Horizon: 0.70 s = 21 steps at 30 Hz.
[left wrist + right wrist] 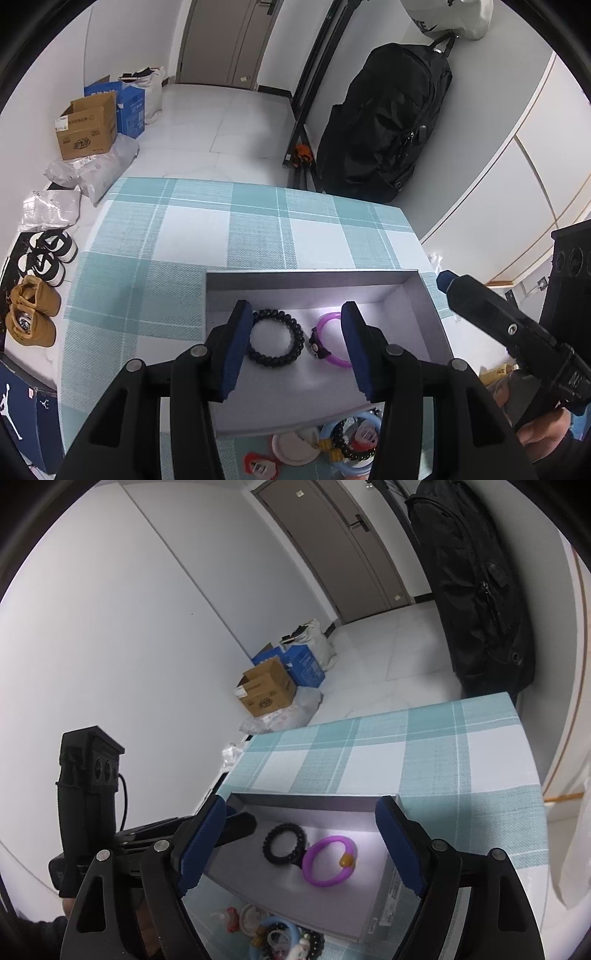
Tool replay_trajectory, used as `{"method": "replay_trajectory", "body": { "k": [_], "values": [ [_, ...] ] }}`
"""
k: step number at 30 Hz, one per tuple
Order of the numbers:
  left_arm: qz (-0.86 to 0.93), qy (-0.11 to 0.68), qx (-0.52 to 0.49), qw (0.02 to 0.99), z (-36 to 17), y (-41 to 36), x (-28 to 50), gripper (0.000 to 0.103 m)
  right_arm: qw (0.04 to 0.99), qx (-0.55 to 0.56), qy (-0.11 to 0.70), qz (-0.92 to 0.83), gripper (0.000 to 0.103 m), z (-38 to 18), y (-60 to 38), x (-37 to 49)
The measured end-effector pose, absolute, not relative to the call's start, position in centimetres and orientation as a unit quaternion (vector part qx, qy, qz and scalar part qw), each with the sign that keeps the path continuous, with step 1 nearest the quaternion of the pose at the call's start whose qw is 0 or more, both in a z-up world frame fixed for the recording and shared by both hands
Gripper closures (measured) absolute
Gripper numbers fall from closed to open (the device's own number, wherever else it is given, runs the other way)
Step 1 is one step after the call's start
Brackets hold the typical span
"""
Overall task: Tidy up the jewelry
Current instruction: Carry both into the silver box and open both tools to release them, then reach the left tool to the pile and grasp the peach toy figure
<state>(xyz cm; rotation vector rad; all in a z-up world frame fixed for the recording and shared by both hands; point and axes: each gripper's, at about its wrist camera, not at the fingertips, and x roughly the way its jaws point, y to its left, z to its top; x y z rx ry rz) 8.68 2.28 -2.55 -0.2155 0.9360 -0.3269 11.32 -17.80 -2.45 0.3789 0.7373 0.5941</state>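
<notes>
A shallow grey box (314, 275) lies on the checked tablecloth (221, 229). In it rest a black beaded bracelet (298, 338) and, to its right, a purple bracelet (330, 316) with a dark charm. My left gripper (295, 314) hovers over the box, open, its blue pads either side of both bracelets and gripping neither. The right wrist view shows my right gripper (303, 808) open wide above the same box (384, 893), the black bracelet (266, 845) and the purple bracelet (308, 862) below its jaws. Nothing is held. One right finger (448, 281) reaches toward the box's right corner.
A heap of loose jewelry (347, 439) lies on the cloth in front of the box, also visible as a pile (280, 938) in the right wrist view. Off the table's left edge are shoes (33, 314) and cardboard boxes (86, 129). A black backpack (384, 122) hangs beyond the far edge.
</notes>
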Motion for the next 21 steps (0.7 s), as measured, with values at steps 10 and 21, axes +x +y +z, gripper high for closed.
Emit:
{"method": "replay_trajectory", "body": {
  "k": [10, 21],
  "values": [
    [-0.126, 0.431, -0.082, 0.89, -1.8, 2.7, 5.9, 0.058, 0.883, 0.163, 0.339, 0.279, 0.016, -1.7, -18.3, 9.4],
    [-0.099, 0.423, -0.068, 0.898, -1.1, 2.5, 2.9, 0.041, 0.893, 0.143, 0.334, 0.266, 0.003, -1.4, -18.8, 6.4]
  ]
}}
